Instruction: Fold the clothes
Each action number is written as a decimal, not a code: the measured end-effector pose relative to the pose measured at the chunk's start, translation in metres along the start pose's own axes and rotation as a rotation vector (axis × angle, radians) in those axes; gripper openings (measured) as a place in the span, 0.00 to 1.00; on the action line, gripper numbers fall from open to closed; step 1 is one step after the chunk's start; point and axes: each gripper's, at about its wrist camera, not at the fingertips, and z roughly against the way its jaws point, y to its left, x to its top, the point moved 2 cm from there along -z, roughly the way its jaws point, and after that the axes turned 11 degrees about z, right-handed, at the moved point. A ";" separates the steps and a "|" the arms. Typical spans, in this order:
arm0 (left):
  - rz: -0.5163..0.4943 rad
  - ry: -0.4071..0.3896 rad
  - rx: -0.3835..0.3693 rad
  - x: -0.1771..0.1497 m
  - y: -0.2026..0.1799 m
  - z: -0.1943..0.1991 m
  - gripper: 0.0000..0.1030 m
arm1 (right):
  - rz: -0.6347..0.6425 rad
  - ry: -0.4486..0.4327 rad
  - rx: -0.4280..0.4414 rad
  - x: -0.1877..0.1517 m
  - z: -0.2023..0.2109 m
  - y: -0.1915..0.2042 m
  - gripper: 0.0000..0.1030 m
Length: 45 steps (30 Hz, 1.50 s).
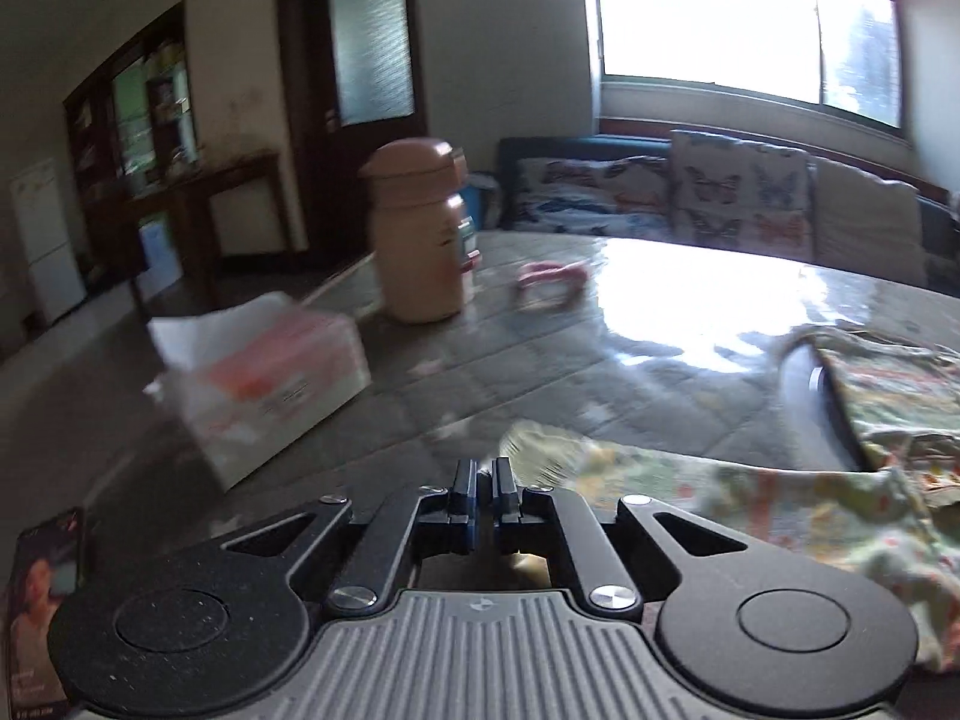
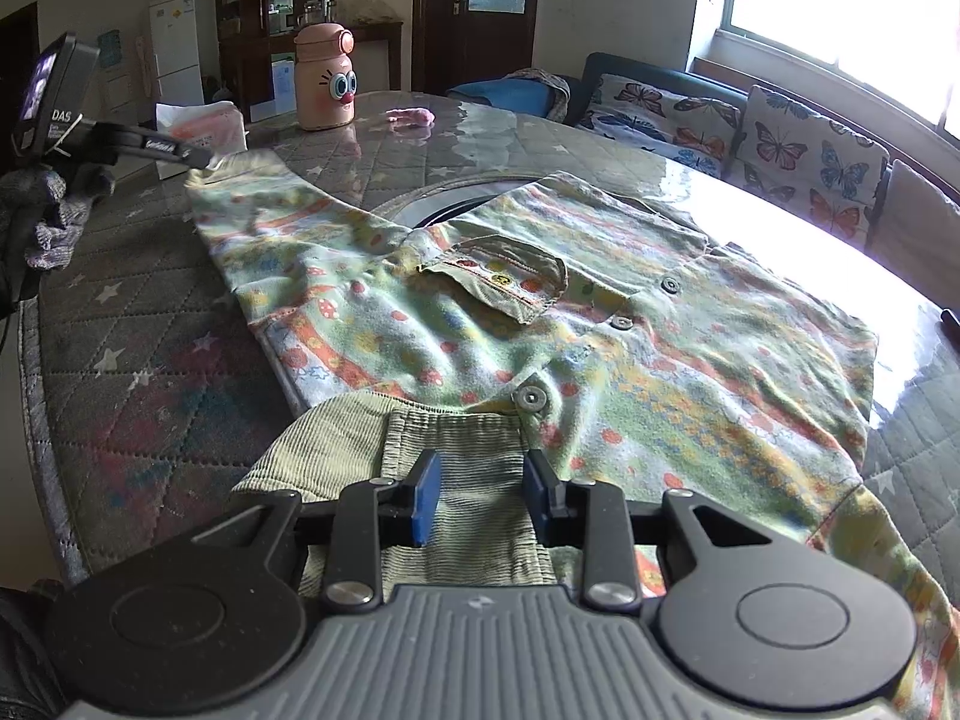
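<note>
While the patterned shirt [image 2: 600, 324] lies spread face-up on the quilted round table [image 2: 150, 360], collar end toward the right wrist camera and one long sleeve [image 2: 270, 210] stretched away to the far left, the left gripper [image 1: 485, 483] is pinched shut on the cuff of that sleeve; a scrap of fabric shows between its closed pads, and in the right wrist view the same tool sits at the sleeve's tip [image 2: 201, 157]. The right gripper [image 2: 480, 498] hovers over the ribbed green collar [image 2: 462, 468], jaws parted with cloth under them but not pinched, so far as can be told. Step in hand, by my reading: fold the sleeve in across the chest. To do it well, carry the cuff low and level over the pocket [image 2: 504, 285] toward the button line [image 2: 621, 322], keeping light tension so the sleeve lays flat without dragging the body. Right tool would serve best pressing down at the collar as an anchor. Watch the tissue box [image 1: 264, 372] and the pink bottle [image 2: 324, 81] nearby; swing inward, away from both. Release only once the crease sits at the shoulder seam.
</note>
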 end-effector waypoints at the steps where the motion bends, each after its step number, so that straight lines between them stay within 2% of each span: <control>1: 0.012 0.010 0.007 -0.002 0.005 -0.003 0.05 | 0.002 0.001 0.001 0.001 -0.001 0.000 0.32; 6: -0.004 0.015 0.022 -0.005 0.007 -0.010 0.05 | 0.035 0.006 0.002 0.003 -0.003 0.002 0.34; 12: -0.086 0.044 0.075 -0.009 0.000 -0.024 0.08 | 0.020 0.006 0.010 -0.006 0.005 -0.003 0.35; 16: -0.071 0.042 0.113 -0.003 0.003 -0.021 0.10 | 0.001 0.007 0.018 -0.008 0.007 -0.005 0.35; 18: -0.063 0.038 0.097 0.000 0.000 -0.013 0.10 | -0.005 0.002 0.019 -0.007 0.009 -0.005 0.35; 21: -0.095 0.037 0.022 0.000 -0.020 0.004 0.10 | -0.014 -0.006 0.025 -0.006 0.013 -0.005 0.35; 29: -0.222 0.135 -0.299 -0.024 -0.115 0.035 0.11 | -0.057 -0.034 0.014 -0.013 0.028 -0.007 0.35; 33: -0.284 0.170 -0.439 -0.042 -0.165 0.047 0.11 | -0.129 -0.057 -0.041 -0.021 0.040 -0.025 0.35; 38: -0.351 0.188 -0.586 -0.058 -0.215 0.062 0.11 | -0.242 -0.037 -0.130 -0.044 0.043 -0.055 0.35; 45: -0.449 0.210 -0.730 -0.083 -0.264 0.087 0.11 | -0.396 -0.072 -0.209 -0.072 0.061 -0.090 0.35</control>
